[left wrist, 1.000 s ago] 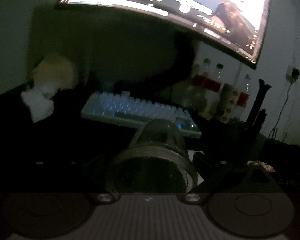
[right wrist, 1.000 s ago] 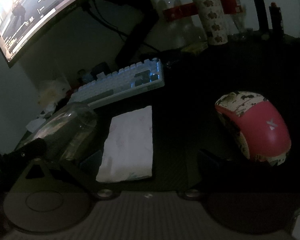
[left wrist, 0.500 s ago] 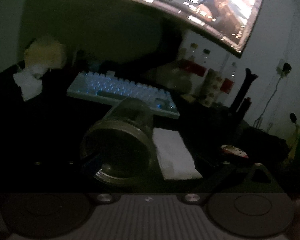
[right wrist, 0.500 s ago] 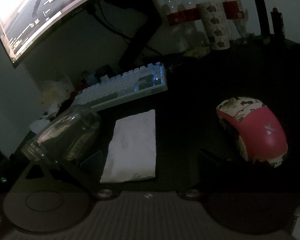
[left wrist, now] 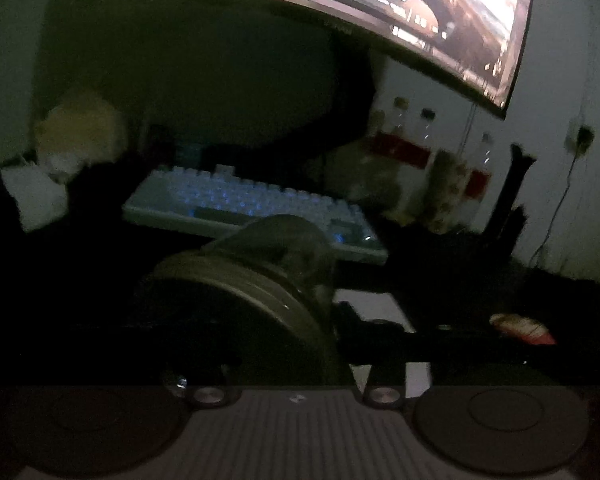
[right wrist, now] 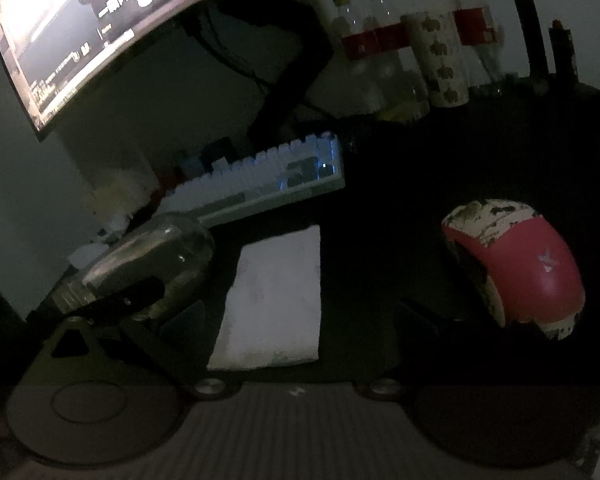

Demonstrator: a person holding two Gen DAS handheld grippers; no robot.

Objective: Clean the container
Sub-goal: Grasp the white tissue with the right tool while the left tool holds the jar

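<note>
A curved monitor [right wrist: 80, 36] glowed above the dim desk [right wrist: 420, 168], and a backlit keyboard [right wrist: 268, 184] lay below it; places here are given from that keyboard. Just in front of its near edge the clear glass jar [right wrist: 152, 264] lay tilted on its side, mouth toward the left gripper [left wrist: 276, 320]. That gripper's jaws were closing with the jar's threaded neck between them; in the right wrist view a dark finger [right wrist: 128, 300] crossed the jar near its mouth, though the gloom hid whether the pads pressed yet. A folded white cloth [right wrist: 276, 300] lay flat in front of the keyboard, just beside the jar. The right gripper [right wrist: 300, 312] hung over the cloth, jaws wide and holding nothing. A pink mouse [right wrist: 520, 272] sat well off to the keyboard's right.
</note>
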